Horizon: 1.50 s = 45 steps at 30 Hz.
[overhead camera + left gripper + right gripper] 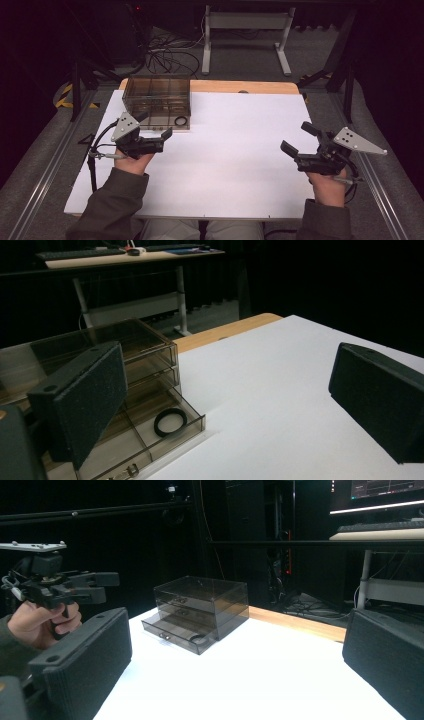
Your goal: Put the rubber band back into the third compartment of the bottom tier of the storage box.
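**Both tongs wide and empty before an open drawer**

Nearest the person, the right tongs [300, 139] hover over the white surface [235, 160], jaws spread wide with nothing between them, well apart from everything (likely waiting in reserve). The left tongs [155, 131] are also fully parted and empty, held just in front of the smoky clear drawer box [157, 100], probably lined up to reach in. Its bottom drawer [150, 435] stands pulled out toward the person, so its contents are reachable: a black ring [170, 421] lies flat in the front compartment.
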Each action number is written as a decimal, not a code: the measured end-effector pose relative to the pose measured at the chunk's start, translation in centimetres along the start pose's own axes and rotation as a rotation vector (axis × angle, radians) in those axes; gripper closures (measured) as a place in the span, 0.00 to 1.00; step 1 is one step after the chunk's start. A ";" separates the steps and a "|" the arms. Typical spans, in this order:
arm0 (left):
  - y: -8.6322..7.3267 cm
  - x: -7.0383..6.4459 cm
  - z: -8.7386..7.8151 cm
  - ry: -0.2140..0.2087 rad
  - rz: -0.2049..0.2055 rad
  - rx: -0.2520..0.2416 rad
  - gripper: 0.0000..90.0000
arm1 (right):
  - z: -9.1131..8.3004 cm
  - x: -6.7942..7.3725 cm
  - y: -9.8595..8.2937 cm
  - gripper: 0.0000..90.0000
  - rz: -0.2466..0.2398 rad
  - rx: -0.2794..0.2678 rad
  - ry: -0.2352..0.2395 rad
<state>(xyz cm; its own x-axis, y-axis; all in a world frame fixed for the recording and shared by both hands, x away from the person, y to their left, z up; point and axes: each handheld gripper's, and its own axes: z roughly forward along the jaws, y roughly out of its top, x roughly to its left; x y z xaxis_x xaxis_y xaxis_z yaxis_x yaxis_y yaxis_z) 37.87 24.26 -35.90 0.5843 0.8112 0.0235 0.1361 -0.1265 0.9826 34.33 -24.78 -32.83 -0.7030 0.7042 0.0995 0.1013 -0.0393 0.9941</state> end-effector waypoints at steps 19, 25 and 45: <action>0.8 -0.4 -3.3 -0.041 0.009 -0.056 0.03 | 0.3 -0.1 -0.4 0.00 -0.015 0.018 -0.019; 0.7 -0.2 -4.3 -0.051 0.004 -0.068 0.03 | 0.3 -0.1 -0.5 0.00 -0.017 0.022 -0.030; 0.3 0.3 -6.5 -0.085 0.017 -0.105 0.03 | 0.9 0.0 -0.5 0.00 -0.033 0.039 -0.032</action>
<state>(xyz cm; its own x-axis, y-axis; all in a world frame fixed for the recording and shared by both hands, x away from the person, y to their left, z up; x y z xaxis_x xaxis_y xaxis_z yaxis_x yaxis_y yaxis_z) 32.84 28.18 -34.37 0.6521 0.7576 0.0288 0.0437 -0.0754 0.9962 34.93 -24.08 -33.38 -0.6839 0.7266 0.0650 0.1062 0.0110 0.9943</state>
